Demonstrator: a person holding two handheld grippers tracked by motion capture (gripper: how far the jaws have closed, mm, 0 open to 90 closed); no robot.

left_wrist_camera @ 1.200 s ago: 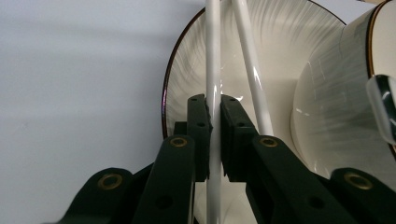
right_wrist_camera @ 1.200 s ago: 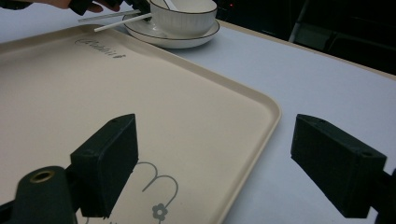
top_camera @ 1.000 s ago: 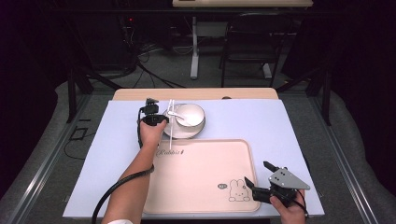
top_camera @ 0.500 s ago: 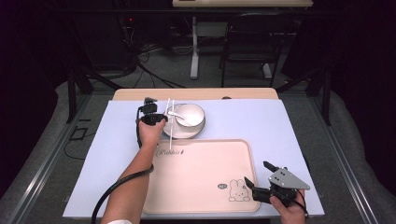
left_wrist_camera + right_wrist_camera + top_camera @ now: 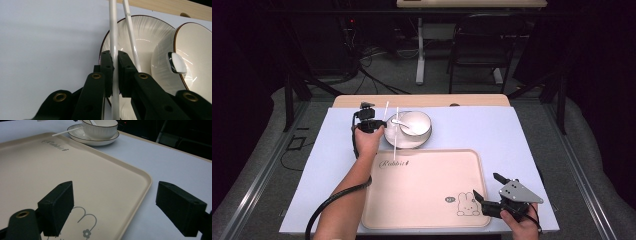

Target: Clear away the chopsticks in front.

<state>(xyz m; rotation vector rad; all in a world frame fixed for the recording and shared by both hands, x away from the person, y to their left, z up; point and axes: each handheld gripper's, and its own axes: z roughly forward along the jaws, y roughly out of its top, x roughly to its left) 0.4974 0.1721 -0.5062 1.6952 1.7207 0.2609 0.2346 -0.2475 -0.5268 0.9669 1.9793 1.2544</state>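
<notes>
My left gripper [image 5: 381,124] is at the left rim of a white plate [image 5: 408,141] that bears a white bowl [image 5: 417,123] with a spoon [image 5: 399,121] in it. In the left gripper view its jaws [image 5: 113,53] are shut on one white chopstick [image 5: 113,30]. A second chopstick [image 5: 132,40] lies across the plate [image 5: 142,30] just beside the right jaw. In the high view one chopstick [image 5: 395,142] reaches from the plate down over the beige tray [image 5: 427,200]. My right gripper [image 5: 487,186] stands open over the tray's near right corner [image 5: 140,177] with nothing between its fingers.
The tray, printed with a rabbit [image 5: 468,205], lies on a pale blue mat [image 5: 512,135] over a wooden table. From the right gripper view the bowl [image 5: 100,127] and plate sit beyond the tray's far edge. A chair and desk legs stand behind the table.
My left gripper has risen a little at the plate's rim with the chopstick in its jaws. The right gripper has stayed where it was.
</notes>
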